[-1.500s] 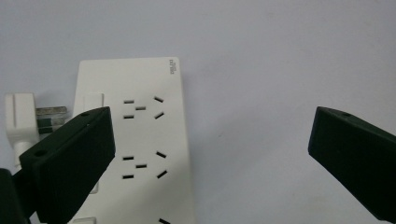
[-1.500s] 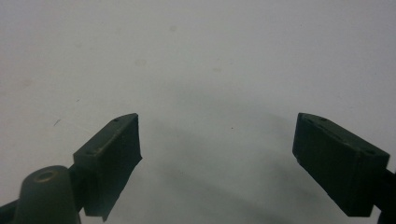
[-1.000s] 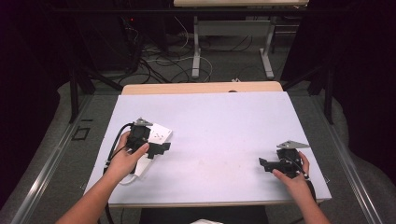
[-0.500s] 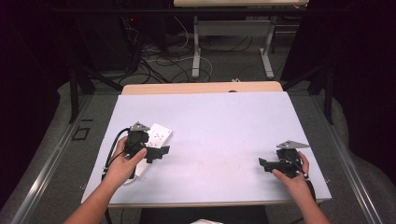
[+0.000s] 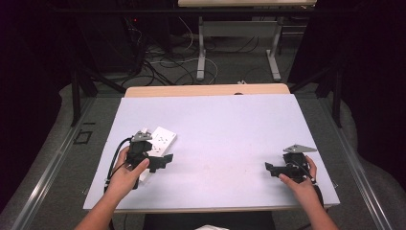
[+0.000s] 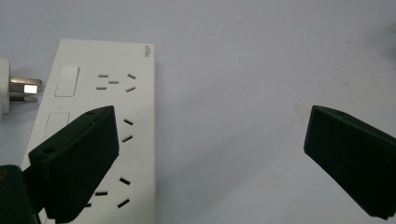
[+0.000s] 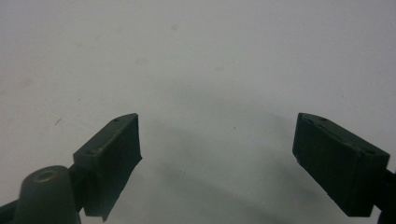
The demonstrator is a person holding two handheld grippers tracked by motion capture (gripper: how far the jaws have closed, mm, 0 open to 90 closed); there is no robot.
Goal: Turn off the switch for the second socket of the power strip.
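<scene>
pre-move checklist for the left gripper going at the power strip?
1. Left gripper open: ok, jaws wide apart.
2. Power strip between the jaws: not ok, one jaw is over it and the other over bare table.
3. Plug free of the sockets: ok, its prongs are bare beside the strip.
4. Right gripper open and holding nothing: ok.
5. Strip's cable routing: cannot tell.
</scene>
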